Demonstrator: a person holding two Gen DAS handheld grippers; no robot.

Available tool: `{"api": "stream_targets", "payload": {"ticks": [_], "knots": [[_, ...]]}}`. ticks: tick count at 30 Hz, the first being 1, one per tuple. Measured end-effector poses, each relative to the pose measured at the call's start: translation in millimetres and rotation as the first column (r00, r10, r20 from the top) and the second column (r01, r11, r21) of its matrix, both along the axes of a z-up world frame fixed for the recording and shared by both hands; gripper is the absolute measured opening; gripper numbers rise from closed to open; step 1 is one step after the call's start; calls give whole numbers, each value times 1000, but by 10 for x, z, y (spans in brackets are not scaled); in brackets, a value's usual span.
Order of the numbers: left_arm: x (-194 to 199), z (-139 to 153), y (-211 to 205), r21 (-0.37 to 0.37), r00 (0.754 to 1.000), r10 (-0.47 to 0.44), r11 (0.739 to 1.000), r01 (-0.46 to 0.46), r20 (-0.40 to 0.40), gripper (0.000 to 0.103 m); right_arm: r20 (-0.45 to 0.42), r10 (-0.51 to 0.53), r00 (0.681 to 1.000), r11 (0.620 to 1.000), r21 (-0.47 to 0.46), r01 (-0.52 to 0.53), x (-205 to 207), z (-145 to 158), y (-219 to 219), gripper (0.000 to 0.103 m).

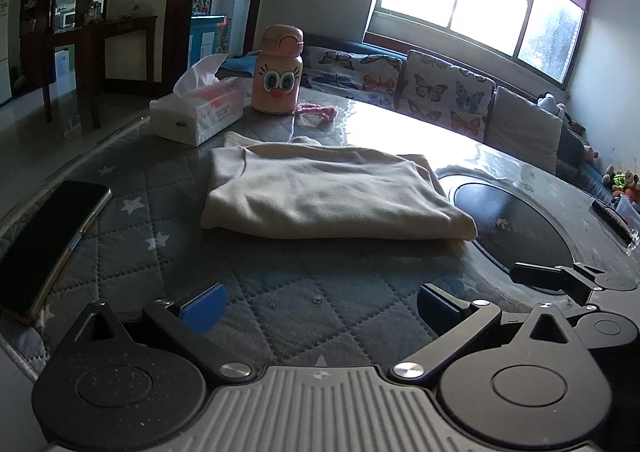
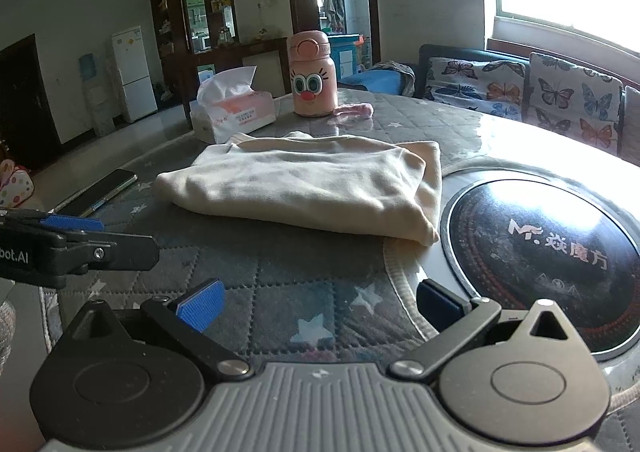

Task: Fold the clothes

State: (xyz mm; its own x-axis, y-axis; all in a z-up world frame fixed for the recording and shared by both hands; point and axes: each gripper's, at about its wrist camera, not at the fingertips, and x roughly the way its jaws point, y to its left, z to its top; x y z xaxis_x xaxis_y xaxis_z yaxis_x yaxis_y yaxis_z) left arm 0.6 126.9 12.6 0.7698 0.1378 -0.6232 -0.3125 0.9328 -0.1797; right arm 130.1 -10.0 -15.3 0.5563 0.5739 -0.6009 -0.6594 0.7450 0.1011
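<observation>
Both the left tongs [image 1: 318, 306] and the right tongs [image 2: 318, 304] hang apart and empty, just short of the folded cream garment [image 1: 320, 192] ahead, seemingly because the fold looks finished.

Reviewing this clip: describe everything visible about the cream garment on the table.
The cream garment is soft, matte knit-looking fabric, folded into a flat, roughly rectangular stack of several layers, with a rounded fold along its near edge. A lower layer sticks out at the far and right sides. It lies on the quilted grey star-print mat, beside the round black cooktop, in front of the tissue box and pink bottle. Neither gripper touches it.
</observation>
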Motion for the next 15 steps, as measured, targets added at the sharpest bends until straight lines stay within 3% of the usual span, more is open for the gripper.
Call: {"api": "stream_targets", "payload": {"ticks": [15], "knots": [[-68, -9, -68, -1, 1000, 9, 1000, -9, 1, 103, -3, -1, 1000, 1000, 6, 1, -81, -5, -32, 103]]}}
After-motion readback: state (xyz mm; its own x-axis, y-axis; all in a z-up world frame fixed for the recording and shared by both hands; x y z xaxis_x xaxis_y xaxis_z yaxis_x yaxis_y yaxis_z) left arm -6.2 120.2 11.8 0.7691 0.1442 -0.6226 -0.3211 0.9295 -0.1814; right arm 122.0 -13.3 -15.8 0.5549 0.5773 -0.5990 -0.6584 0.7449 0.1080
